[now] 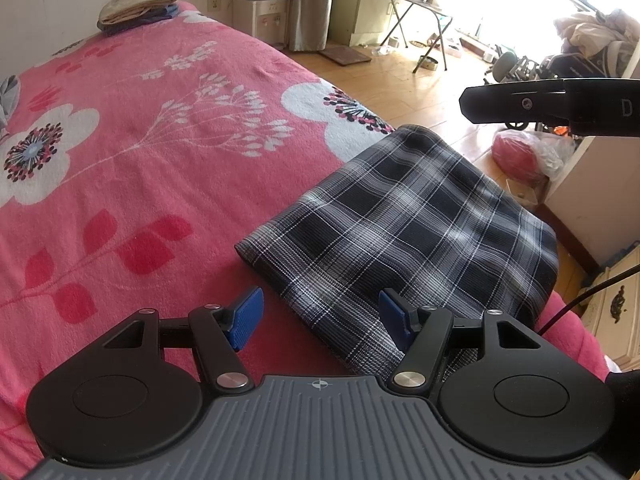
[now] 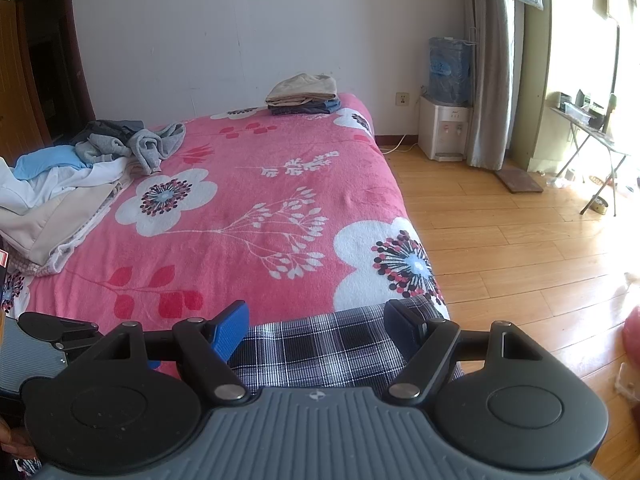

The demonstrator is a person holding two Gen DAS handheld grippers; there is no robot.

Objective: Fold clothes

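Your left gripper hangs over the near edge of the plaid cloth, its blue fingers spread apart with nothing pinched between them; the left finger sits over bare blanket, the right one over the cloth. Your right gripper is likewise released, fingers wide, above the far end of that same cloth. From the left wrist view your right gripper shows above the cloth, beyond its far edge, and a white letter "D" is readable on its black body.

The plaid cloth lies folded into a flat rectangle on the pink flowered blanket of the bed, at the bed's edge nearest the wooden floor.

Taking the cloth as your mark: well beyond it, at the bed's far corner by the wall, sits a folded stack with a beige piece on top. Far to its left, across the blanket, lies a loose pile of grey, blue and white clothes. Past the bed's far corner stands a white water dispenser; the print on its blue bottle is too small to read. On the floor to the cloth's right lies a red bag in clear plastic.
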